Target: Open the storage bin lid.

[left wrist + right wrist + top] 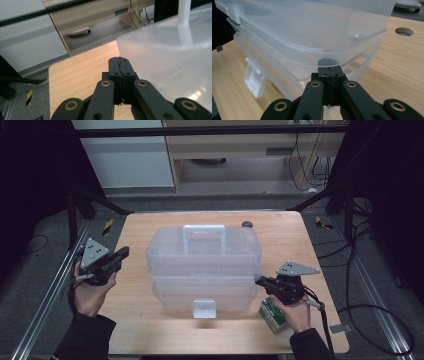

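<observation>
A clear plastic storage box [204, 265] with a white handle [204, 232] on its lid stands in the middle of the wooden table [140, 330]. Its front latch [204, 309] hangs at the near side. My left gripper [125, 252] is held left of the box, jaws shut and empty, pointing along the box's left end [162, 57]. In its own view the left gripper [119, 60] has its jaws pressed together above bare wood. My right gripper [260, 281] is shut too. Its tips [329, 68] sit right at the lid's rim [352, 47] on the box's right end.
A small green and white carton [272, 314] lies under the right hand near the table's front right corner. A round hole [247, 224] is at the table's far edge. Metal rails flank the table, and cables [370, 310] lie on the floor to the right.
</observation>
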Demonstrator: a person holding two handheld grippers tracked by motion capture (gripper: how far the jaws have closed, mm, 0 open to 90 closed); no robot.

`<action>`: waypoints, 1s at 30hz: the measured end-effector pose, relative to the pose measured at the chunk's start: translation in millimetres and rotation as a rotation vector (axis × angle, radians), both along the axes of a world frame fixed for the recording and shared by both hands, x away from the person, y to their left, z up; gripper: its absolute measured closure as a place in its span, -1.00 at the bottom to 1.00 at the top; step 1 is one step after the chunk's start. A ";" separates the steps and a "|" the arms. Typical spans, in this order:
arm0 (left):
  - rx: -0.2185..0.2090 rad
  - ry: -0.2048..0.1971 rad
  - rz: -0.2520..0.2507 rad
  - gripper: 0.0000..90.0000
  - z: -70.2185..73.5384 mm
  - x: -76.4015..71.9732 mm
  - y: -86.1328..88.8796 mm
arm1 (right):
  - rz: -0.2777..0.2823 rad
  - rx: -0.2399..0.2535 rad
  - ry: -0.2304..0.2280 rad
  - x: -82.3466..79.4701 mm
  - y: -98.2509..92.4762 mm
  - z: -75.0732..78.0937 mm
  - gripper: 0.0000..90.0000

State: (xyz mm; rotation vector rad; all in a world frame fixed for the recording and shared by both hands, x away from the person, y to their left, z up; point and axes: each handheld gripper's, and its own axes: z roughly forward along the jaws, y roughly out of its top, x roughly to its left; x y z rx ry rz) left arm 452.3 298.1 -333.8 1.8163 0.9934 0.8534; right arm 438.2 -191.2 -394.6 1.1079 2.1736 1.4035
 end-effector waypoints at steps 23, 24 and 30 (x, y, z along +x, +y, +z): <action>-0.019 0.159 -0.167 0.99 -54.3 -5.9 -7.7 | -0.002 0.007 0.005 0.7 0.6 -0.6 1.00; -0.014 0.164 -0.171 0.99 -54.8 -6.0 -9.3 | -0.002 0.009 0.007 0.7 0.4 -0.6 1.00; -0.030 0.172 -0.218 0.99 -55.6 -7.1 -18.8 | -0.006 0.002 0.001 0.3 1.0 -0.3 1.00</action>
